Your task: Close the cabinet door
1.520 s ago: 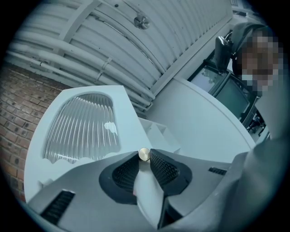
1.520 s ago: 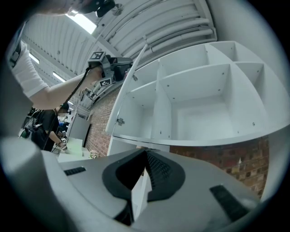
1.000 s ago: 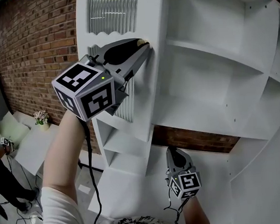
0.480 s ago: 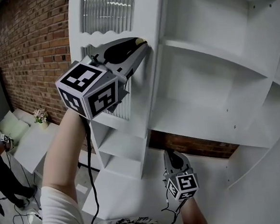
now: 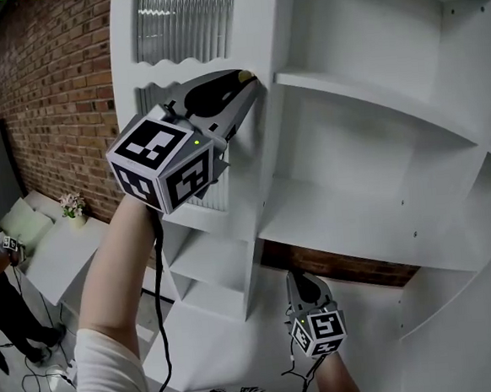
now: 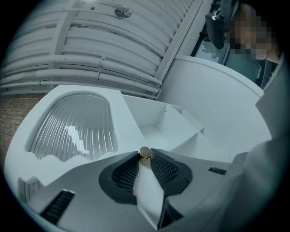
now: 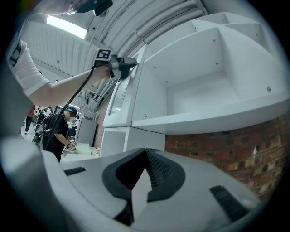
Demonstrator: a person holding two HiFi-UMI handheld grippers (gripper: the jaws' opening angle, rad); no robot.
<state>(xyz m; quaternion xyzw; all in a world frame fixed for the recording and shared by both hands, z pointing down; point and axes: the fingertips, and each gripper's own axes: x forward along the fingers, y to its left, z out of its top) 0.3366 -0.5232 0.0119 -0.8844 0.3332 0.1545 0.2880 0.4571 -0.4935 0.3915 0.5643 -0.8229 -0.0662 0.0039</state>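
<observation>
Two grippers: left gripper (image 5: 246, 84) pinched on the brass knob (image 6: 145, 152) of the ribbed-glass cabinet door (image 5: 186, 26), which stands ajar beside open shelves (image 5: 373, 96); right gripper (image 5: 297, 276) low, jaws together, empty; marker cubes (image 5: 163, 164) bear black squares.

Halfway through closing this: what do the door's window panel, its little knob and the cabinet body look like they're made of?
Door panel: ribbed, translucent glass or acrylic, judging by the vertical flutes and the glare on them.
Knob: small and round, likely brass-coloured metal, with a dull sheen.
Cabinet body: smooth matte white board, probably painted or laminated wood; the faces are flat and even, with no grain showing.
</observation>
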